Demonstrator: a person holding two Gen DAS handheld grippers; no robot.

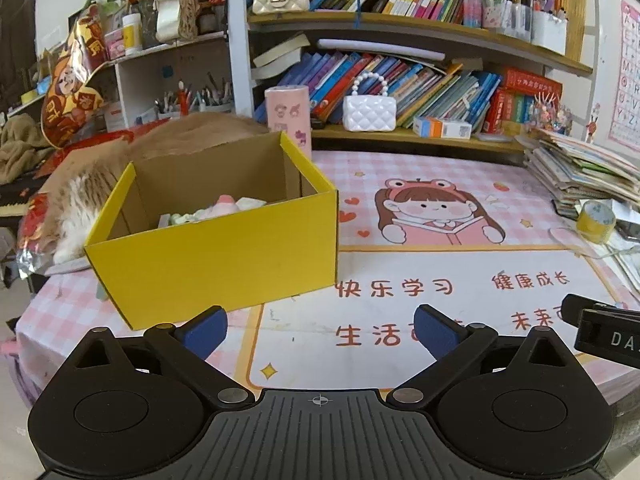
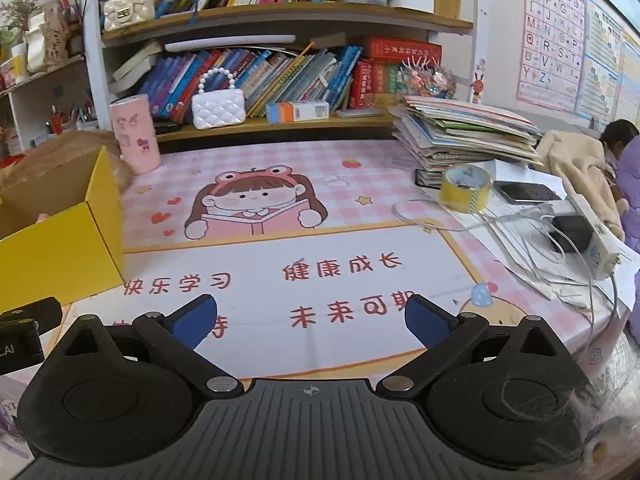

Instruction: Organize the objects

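Note:
A yellow cardboard box (image 1: 216, 256) stands open on the pink desk mat (image 1: 440, 272), holding several small pastel toys (image 1: 224, 206). The box also shows at the left edge of the right wrist view (image 2: 60, 252). My left gripper (image 1: 320, 330) is open and empty, low over the mat just in front of the box's right corner. My right gripper (image 2: 310, 318) is open and empty over the printed lettering at the mat's front. Each gripper shows at the edge of the other's view.
A pink tumbler (image 2: 136, 136) stands behind the box. A stack of books (image 2: 468, 132), a yellow tape roll (image 2: 466, 188), a phone (image 2: 524, 192), a power strip (image 2: 596, 236) and cables crowd the right side. A white purse (image 2: 218, 108) sits on the bookshelf. A furry animal (image 1: 80, 204) lies left of the box.

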